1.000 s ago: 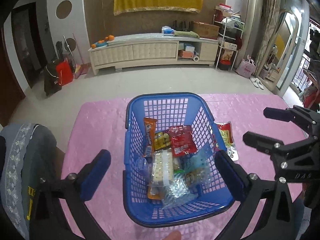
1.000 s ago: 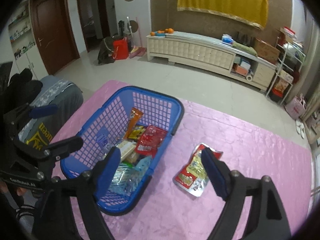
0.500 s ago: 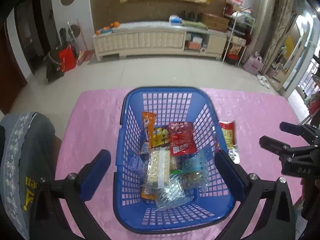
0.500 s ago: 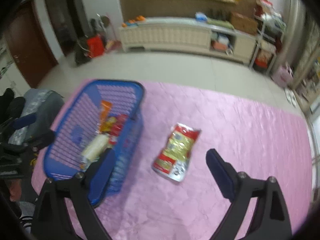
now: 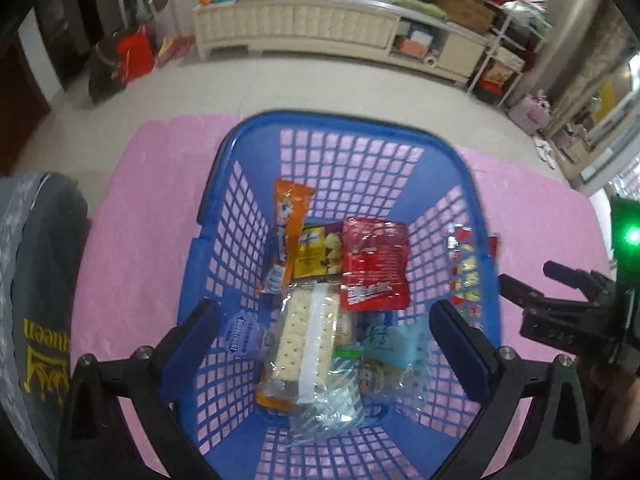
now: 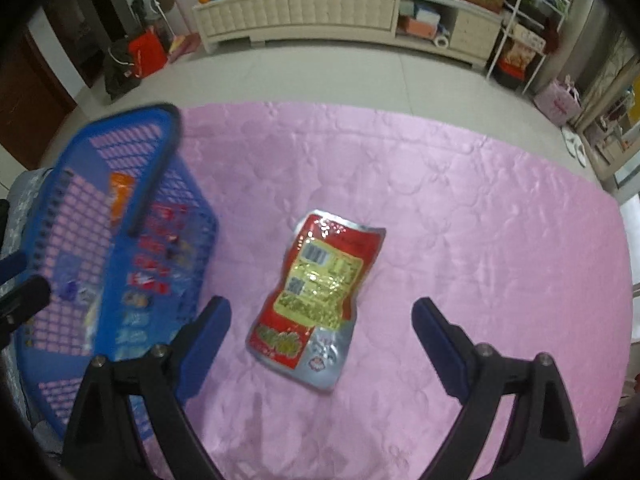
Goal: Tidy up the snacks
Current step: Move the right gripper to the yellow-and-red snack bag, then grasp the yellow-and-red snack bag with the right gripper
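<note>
A blue plastic basket (image 5: 352,132) stands on the pink tablecloth and holds several snack packs, among them a red pack (image 5: 374,264), an orange stick pack (image 5: 286,232) and a cracker pack (image 5: 308,340). My left gripper (image 5: 324,344) is open and empty, hovering over the basket. A red and silver snack pouch (image 6: 318,296) lies flat on the cloth right of the basket (image 6: 104,264). My right gripper (image 6: 320,344) is open and empty, its fingers on either side of the pouch's near end, above it. The pouch shows through the basket wall in the left wrist view (image 5: 466,268).
The pink cloth (image 6: 480,220) covers the table to its far and right edges. A grey chair back (image 5: 36,280) stands at the table's left. Beyond the table are tiled floor and a long white cabinet (image 6: 320,8).
My right gripper has swung right from the basket and now faces the pouch on the cloth. My left gripper has moved forward and lower over the basket.
</note>
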`<state>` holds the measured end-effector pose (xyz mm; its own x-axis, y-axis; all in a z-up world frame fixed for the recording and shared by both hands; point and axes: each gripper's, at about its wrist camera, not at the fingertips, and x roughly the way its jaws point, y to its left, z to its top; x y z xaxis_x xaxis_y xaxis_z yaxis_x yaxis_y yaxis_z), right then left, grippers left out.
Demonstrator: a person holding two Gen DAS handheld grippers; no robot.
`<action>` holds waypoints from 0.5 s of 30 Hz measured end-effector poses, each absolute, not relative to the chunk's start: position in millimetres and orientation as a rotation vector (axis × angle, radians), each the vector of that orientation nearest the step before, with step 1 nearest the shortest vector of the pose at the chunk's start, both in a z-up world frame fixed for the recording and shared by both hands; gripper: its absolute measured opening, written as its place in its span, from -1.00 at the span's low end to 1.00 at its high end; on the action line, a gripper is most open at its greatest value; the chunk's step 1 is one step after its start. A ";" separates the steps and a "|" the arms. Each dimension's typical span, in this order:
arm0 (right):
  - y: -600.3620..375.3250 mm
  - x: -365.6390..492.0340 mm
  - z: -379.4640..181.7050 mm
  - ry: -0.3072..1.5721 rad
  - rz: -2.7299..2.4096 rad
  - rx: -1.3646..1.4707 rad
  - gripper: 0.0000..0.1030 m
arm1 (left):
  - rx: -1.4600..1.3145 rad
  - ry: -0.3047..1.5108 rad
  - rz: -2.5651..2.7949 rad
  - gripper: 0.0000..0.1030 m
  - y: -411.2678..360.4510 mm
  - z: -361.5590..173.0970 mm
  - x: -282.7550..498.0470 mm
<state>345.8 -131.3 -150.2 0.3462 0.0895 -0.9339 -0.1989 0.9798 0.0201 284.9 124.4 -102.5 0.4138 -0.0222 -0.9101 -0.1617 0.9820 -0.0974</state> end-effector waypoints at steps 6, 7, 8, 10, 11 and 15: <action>-129.9 367.1 -191.3 1.268 0.170 -0.108 0.82 | -0.132 1.152 0.104 0.99 117.3 -102.4 296.1; -130.2 368.8 -195.7 1.275 0.169 -0.096 0.82 | -0.120 1.149 0.107 0.99 115.0 -102.1 297.2; -129.9 370.0 -201.1 1.280 0.168 -0.088 0.82 | -0.098 1.143 0.113 0.99 112.8 -101.6 297.6; -128.0 371.8 -212.0 1.290 0.167 -0.090 0.82 | -0.074 1.136 0.118 0.99 110.7 -101.2 297.5; -127.1 373.2 -216.1 1.295 0.165 -0.093 0.82 | -0.071 1.135 0.118 0.99 110.5 -101.0 297.8; -120.1 374.0 -227.1 1.306 0.168 -0.128 0.68 | -0.086 1.131 0.114 0.99 116.8 -103.2 296.9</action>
